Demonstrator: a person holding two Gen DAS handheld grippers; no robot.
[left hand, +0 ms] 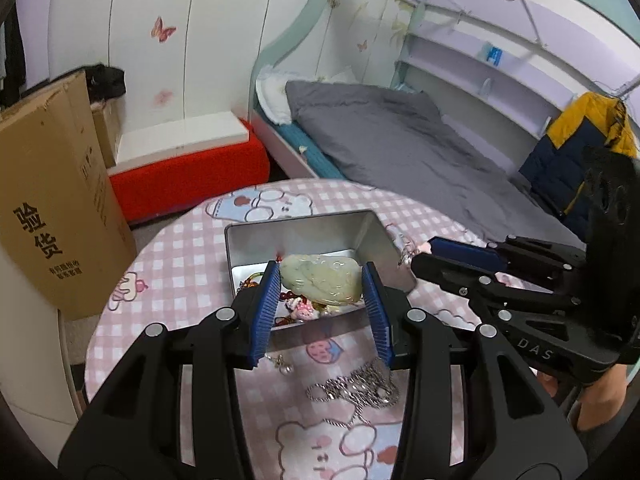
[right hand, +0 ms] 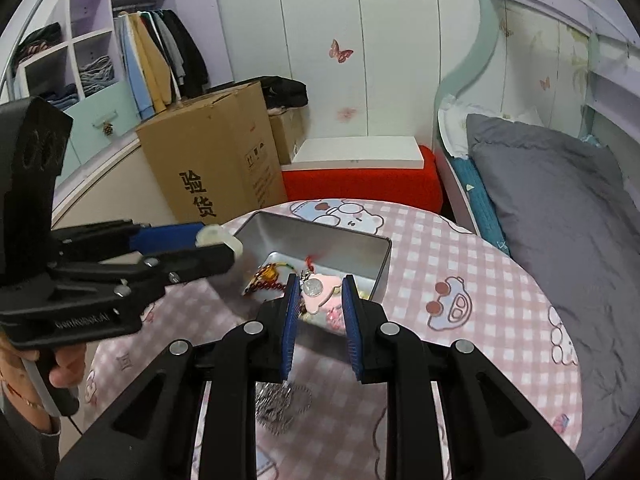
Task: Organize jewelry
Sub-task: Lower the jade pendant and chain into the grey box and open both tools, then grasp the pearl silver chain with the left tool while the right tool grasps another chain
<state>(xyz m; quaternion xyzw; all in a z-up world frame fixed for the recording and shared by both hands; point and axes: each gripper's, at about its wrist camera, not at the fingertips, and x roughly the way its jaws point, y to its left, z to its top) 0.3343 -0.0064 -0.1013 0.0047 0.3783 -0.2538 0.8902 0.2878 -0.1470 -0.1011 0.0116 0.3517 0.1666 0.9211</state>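
Bedroom, round table point(left hand: 192, 248) under pink checked cloth. Left gripper point(left hand: 322, 292) grips pale jade pendant point(left hand: 320, 282) between its pads, over metal tin point(left hand: 360, 236). Right gripper point(right hand: 318, 304) pinches pink charm point(right hand: 318, 294) above same tin point(right hand: 320, 236). Red beads point(right hand: 266, 286) already inside, just ahead of right jaws. Silver chain point(left hand: 356, 390) lies on cloth beneath left jaws, not yet stowed. Roughly halfway, I judge. Grippers crowd one tin.

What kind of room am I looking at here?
Most likely a child's bedroom: a bed with grey bedding, an open wardrobe of hanging clothes, and butterfly stickers on the wall.
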